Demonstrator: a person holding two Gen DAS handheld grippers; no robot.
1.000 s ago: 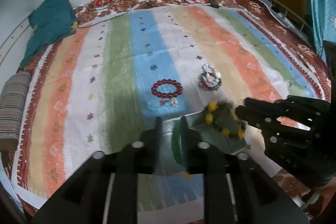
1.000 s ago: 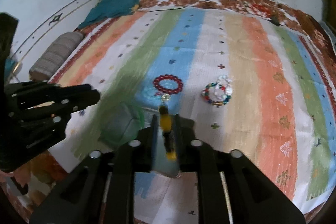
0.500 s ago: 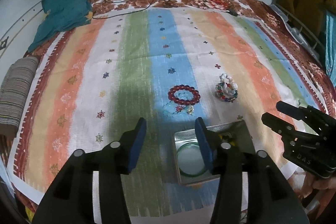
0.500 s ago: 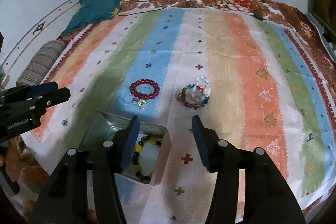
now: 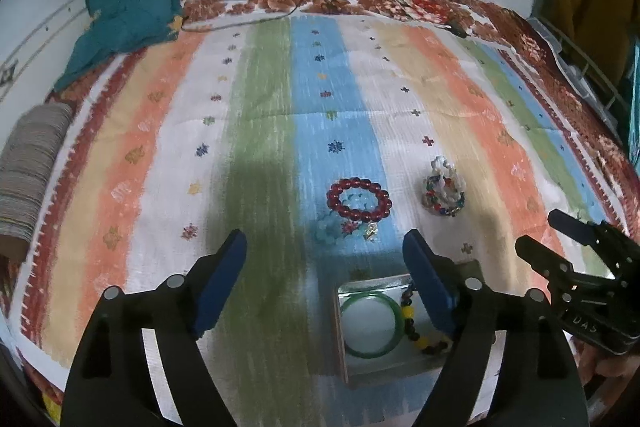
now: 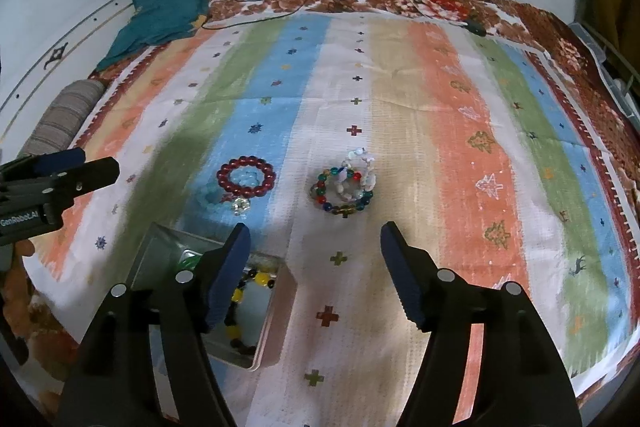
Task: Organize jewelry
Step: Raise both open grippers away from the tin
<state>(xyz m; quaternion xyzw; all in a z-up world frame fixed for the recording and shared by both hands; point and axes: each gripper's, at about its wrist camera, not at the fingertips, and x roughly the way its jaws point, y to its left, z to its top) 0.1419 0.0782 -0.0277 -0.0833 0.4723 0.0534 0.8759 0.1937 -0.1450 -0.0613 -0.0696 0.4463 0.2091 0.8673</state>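
Two bracelets point(image 5: 416, 323) lie in the tin point(image 5: 342, 331); both grippers' jaws just spread.

The left gripper point(image 5: 324, 259), jaws just opened wide and empty, hangs over the striped cloth point(image 5: 260, 131). By the cloth's near edge, a metal tin point(image 5: 344, 347) holds a green bangle point(image 5: 370, 325) and a yellow-and-black bracelet point(image 5: 416, 327).

Left gripper point(image 5: 324, 251), right gripper point(image 6: 316, 239): black frames, blue pads, silver screws, white lettering.
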